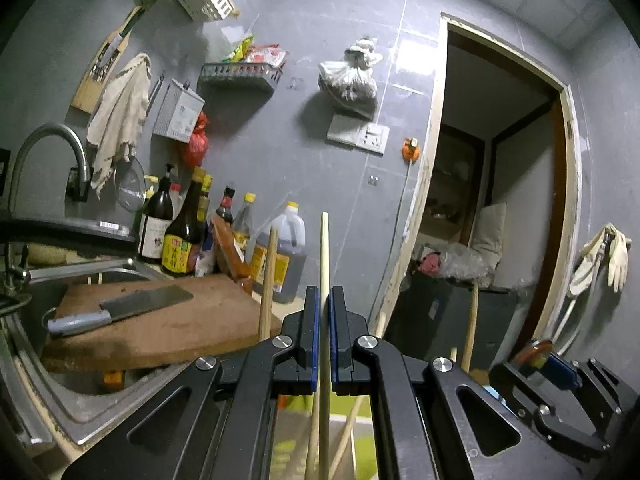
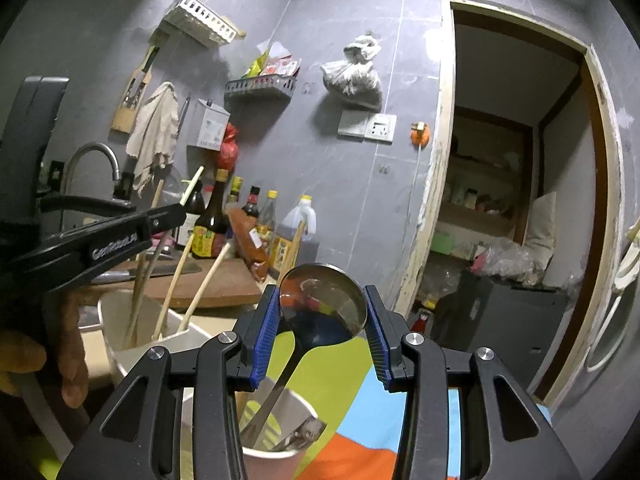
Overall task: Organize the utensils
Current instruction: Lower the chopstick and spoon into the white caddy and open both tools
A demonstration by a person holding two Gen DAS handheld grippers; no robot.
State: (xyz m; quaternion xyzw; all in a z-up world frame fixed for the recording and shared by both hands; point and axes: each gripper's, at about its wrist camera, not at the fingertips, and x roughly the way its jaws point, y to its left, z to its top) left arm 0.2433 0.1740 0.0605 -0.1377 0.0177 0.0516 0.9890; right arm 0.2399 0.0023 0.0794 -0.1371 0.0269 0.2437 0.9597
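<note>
In the left wrist view my left gripper (image 1: 325, 291) is shut on a pale chopstick (image 1: 325, 248) that stands upright between the pads. Other wooden chopsticks (image 1: 267, 280) rise beside it. In the right wrist view my right gripper (image 2: 321, 290) is shut on the bowl of a metal spoon (image 2: 324, 300). The spoon's handle slants down into a pink-walled cup (image 2: 276, 456). To the left, the left gripper (image 2: 176, 212) holds its chopstick (image 2: 192, 186) above a white cup (image 2: 120, 356) that holds several chopsticks (image 2: 172, 288). A hand (image 2: 60, 360) shows below it.
A wooden cutting board (image 1: 160, 328) with a cleaver (image 1: 120, 308) lies across the steel sink (image 1: 48, 384). A faucet (image 1: 48, 140) and sauce bottles (image 1: 180, 236) stand behind. A colourful mat (image 2: 352, 400) covers the counter. An open doorway (image 1: 500, 200) is at the right.
</note>
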